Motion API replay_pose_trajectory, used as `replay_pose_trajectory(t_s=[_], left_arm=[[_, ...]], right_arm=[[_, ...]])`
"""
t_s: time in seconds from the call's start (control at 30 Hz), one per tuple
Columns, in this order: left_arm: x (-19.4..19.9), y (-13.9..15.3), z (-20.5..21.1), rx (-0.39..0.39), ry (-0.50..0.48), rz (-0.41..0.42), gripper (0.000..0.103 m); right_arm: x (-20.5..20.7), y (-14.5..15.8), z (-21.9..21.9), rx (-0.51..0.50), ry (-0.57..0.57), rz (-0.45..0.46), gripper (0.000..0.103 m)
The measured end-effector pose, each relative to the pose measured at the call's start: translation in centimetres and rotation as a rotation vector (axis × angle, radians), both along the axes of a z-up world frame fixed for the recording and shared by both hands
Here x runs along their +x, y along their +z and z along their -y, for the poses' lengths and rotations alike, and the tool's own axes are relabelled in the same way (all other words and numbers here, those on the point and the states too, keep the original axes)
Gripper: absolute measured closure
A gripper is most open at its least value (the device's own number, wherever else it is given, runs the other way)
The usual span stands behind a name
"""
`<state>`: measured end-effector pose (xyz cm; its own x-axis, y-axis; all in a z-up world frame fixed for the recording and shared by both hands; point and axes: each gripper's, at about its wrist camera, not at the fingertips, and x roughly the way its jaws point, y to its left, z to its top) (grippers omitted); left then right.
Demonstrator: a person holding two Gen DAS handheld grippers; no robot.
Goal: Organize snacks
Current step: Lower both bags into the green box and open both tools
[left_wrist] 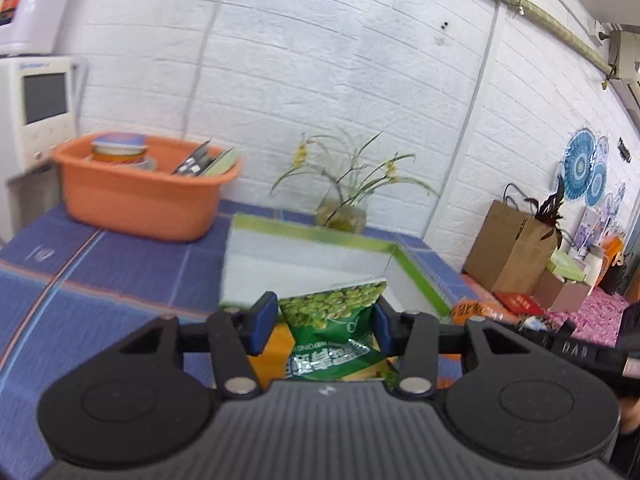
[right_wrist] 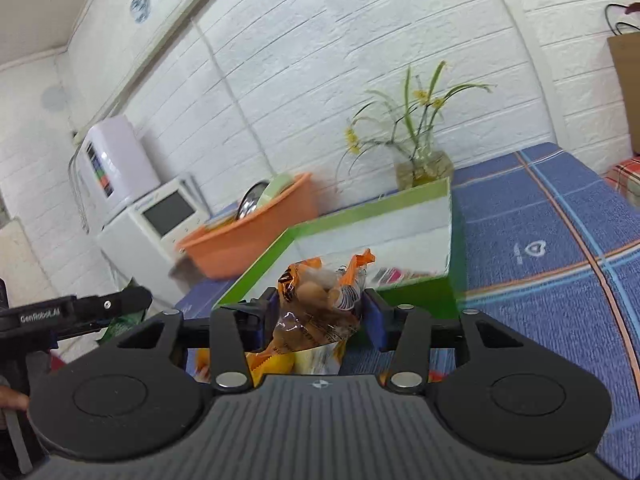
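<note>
In the left wrist view my left gripper [left_wrist: 323, 324] is shut on a green pea snack bag [left_wrist: 332, 320], which stands upright between the blue pads, above an orange-yellow packet [left_wrist: 276, 350]. Just beyond it lies an open white box with a green rim [left_wrist: 312, 232]. In the right wrist view my right gripper [right_wrist: 322, 314] holds an orange and clear snack bag [right_wrist: 320, 304], and both pads touch its sides. The same green-rimmed box [right_wrist: 360, 206] sits right behind it, with some packets inside at its near right corner. Another orange packet [left_wrist: 476, 310] lies to the right of the box.
On the blue checked tablecloth [left_wrist: 120, 280] an orange basin [left_wrist: 140, 200] with tins and packets stands at the back left. A glass vase with a plant [left_wrist: 340, 216] is behind the box by the white brick wall. A brown paper bag [left_wrist: 512, 252] stands off to the right.
</note>
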<state>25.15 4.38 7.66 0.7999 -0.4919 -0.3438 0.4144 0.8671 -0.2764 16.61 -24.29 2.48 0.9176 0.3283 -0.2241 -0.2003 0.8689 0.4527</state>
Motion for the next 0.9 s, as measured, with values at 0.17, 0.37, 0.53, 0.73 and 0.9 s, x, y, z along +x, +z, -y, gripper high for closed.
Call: replay_pose_trajectory(t_s=[0.17,0.37,0.53,0.73,0.9], left_arm=[[7.4,0.9,4.9,0.045,0.004,0.029,0.055],[12.6,-1.6,6.8,0.095,0.036,-0.02,0.054],[12.4,-2.7,4.8,0.084,0.084,-0.032,0.039],[6.3,-2.5,1.6,0.056,0.104,0.015,0.031],[1.0,-4.5,0.4,-0.052,0.121,-0.024,0.003]], right_arm=[[4.4,0.0,0.0,-0.014,-0.065,0.016,0.028],[8.0,-0.3,-0.3,0.023,-0.109,0.026,0.018],[7.4,0.2,-0.4,-0.055,-0.194,-0.02,0.0],[1.7,1.7,0.9,-0.053,-0.208,0.01,0.0],[-2.4,0.7,0.6,-0.009,-0.264,-0.094,0.0]])
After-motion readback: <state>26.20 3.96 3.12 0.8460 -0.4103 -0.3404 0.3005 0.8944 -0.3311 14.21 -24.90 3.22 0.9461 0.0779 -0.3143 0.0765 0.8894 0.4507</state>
